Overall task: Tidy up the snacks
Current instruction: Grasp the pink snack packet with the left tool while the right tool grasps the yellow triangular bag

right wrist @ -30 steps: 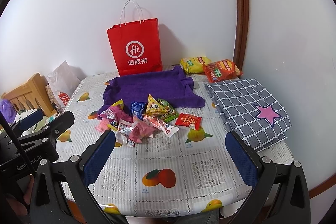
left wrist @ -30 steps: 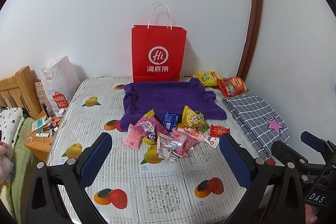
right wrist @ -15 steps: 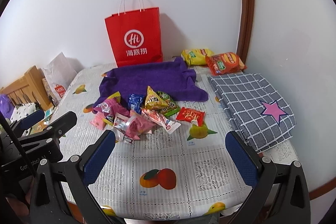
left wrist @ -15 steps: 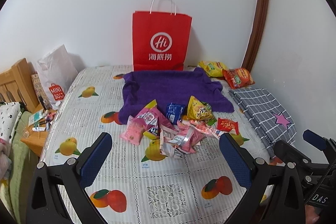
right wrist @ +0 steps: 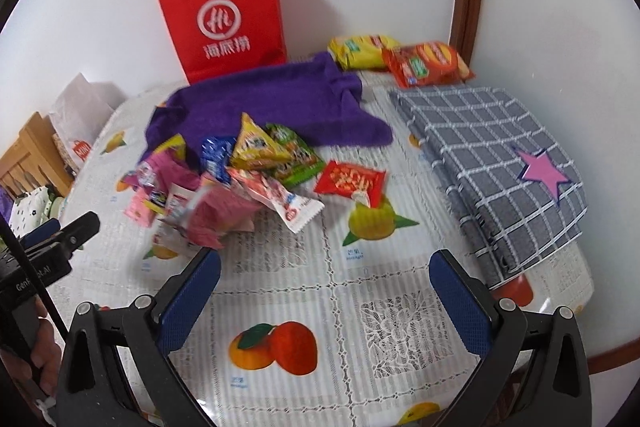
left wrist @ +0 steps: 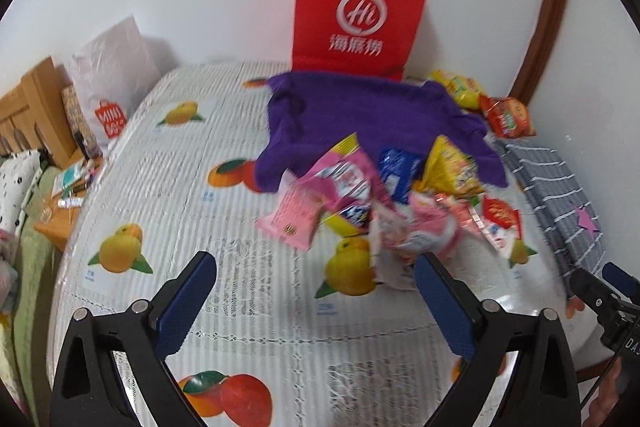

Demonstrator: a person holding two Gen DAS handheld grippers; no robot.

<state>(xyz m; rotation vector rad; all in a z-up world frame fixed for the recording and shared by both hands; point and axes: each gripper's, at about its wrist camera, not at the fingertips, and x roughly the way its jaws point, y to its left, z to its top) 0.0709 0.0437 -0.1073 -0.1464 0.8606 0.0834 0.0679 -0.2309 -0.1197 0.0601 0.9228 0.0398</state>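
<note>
Black claw frames, blue textured pads, silver screws

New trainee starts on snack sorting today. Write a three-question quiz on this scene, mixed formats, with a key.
1. True or false: the left hand-held gripper is shut on a snack.
2. Multiple choice: the red paper bag stands (A) on the checked cloth, (B) behind the purple towel against the wall, (C) on its side.
3. Fill in: the small red packet lies to the ____ of the snack pile in the right wrist view.

Key: 1 false, both hand-held grippers are open; 2 B; 3 right.
</note>
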